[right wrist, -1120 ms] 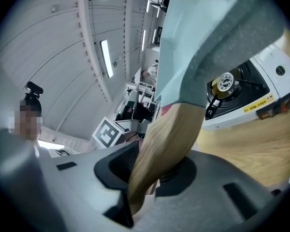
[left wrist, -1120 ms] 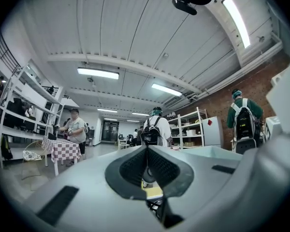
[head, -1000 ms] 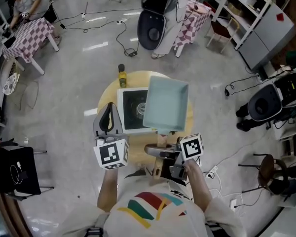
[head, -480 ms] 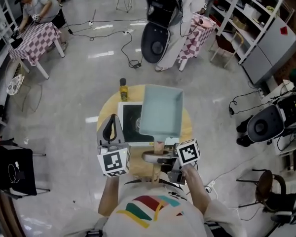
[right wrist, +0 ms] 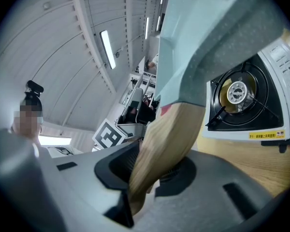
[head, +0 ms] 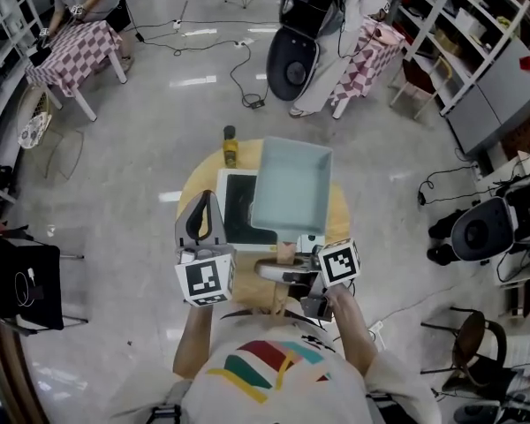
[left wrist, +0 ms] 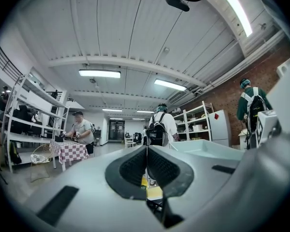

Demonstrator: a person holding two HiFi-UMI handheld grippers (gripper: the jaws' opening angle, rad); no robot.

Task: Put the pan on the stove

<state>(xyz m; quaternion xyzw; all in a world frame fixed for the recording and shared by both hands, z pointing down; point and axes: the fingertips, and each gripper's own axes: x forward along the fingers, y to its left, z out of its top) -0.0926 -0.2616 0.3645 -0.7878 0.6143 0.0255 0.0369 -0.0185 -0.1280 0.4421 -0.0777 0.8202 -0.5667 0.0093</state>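
Your pan (head: 291,184) hides much of the stove (head: 234,203) on the round counter (head: 194,182); right gripper (right wrist: 150,170) clamps its handle (right wrist: 170,129), left gripper (left wrist: 146,168) closed.

No readable words turn up anywhere. The stove (right wrist: 280,57) wears a yellow label (right wrist: 266,135) on its front edge, print too small to read. A grey cabinet (head: 499,95) shows a plain red diamond sign (head: 523,64).

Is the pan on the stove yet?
Not yet. Done: the right tongs grip the pan by its wooden handle, and it is lifted. In hand: the pan hangs tilted in the air over the stove. Left: lower it onto the burner and let go. The left tongs are shut and empty.
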